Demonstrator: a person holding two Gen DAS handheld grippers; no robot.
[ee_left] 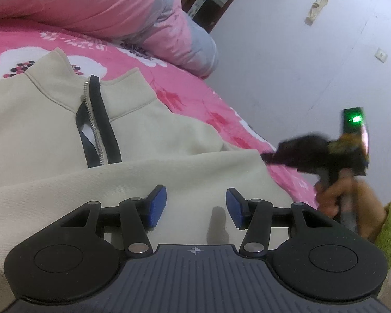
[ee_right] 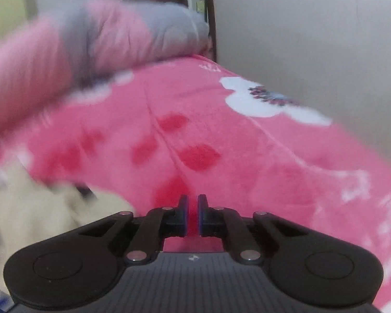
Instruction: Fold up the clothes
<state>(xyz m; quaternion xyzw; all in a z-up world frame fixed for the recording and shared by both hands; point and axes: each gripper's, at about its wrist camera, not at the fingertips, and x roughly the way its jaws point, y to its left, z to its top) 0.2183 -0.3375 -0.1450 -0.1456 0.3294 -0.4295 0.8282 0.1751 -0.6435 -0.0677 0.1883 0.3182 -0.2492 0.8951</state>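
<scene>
Left gripper [ee_left: 196,206], jaws apart and empty, hovers over a cream zip-neck sweater [ee_left: 133,161] spread on a pink floral bedspread [ee_left: 195,91]; beyond the sweater lie a pink duvet [ee_left: 112,7] and a white wall [ee_left: 299,52]

Right gripper [ee_right: 193,215], jaws nearly together and empty, is over bare bedspread, right of the blurred sweater

Bed [ee_left: 195,91] with a pink flowered blanket [ee_right: 247,156] carries a cream zip-neck sweater [ee_left: 52,130] spread flat, collar toward the far end, and a rolled pink-and-grey quilt [ee_left: 104,7] lying across the far end just beyond the collar.
</scene>
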